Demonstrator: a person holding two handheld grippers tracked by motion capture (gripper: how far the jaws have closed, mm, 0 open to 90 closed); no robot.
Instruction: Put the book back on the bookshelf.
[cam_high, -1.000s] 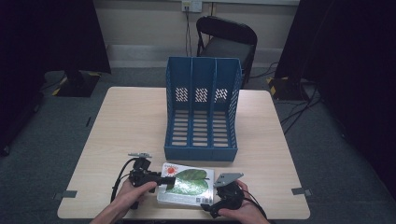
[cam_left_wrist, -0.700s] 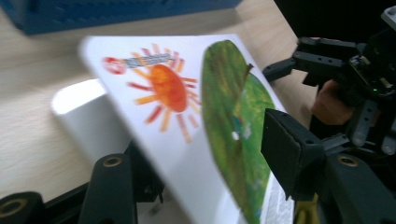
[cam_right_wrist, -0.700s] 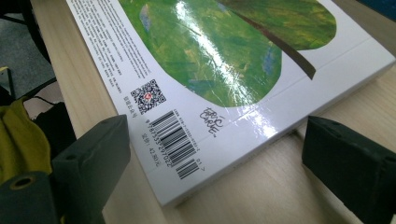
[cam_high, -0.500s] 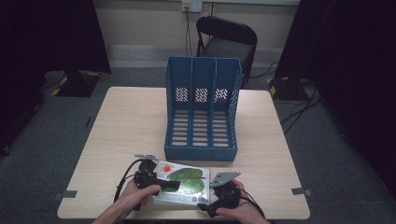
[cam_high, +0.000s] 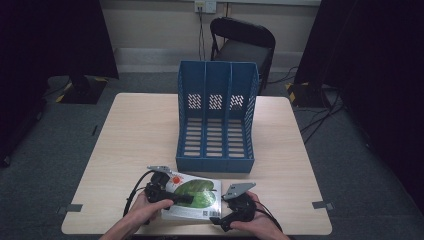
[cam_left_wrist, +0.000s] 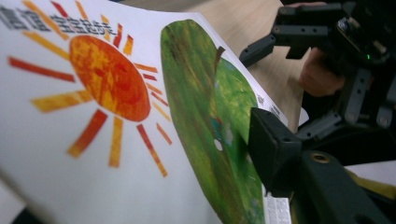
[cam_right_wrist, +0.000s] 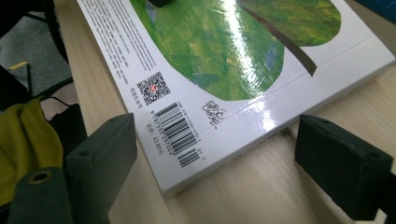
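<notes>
Your left gripper (cam_high: 181, 199) has its jaws clamped on the glossy white picture book (cam_high: 192, 197): in the left gripper view one black pad (cam_left_wrist: 268, 144) presses flat on the green leaf of the cover, and the other jaw is hidden under the book. Your right gripper (cam_right_wrist: 224, 172) has its jaws wide apart, one on either side of the book's near corner, neither pad touching it. In the high view that same gripper (cam_high: 234, 216) sits just beside the book's right edge, in your right hand (cam_high: 255, 225).

The book's cover carries an orange sun with red and yellow rays, a large mottled green leaf with a dark stem, and black characters along the top edge. Its back corner shows a barcode, a small square code and lines of fine print. The book lies at the near edge of the pale wood-grain table (cam_high: 135, 135), its left side lifted off the surface.

Just beyond the book stands a blue plastic three-slot file rack (cam_high: 216, 117), slotted along its floor and back wall. Behind the table are a black folding chair (cam_high: 242, 45), grey carpet, cables on the floor and dark curtains at both sides.
</notes>
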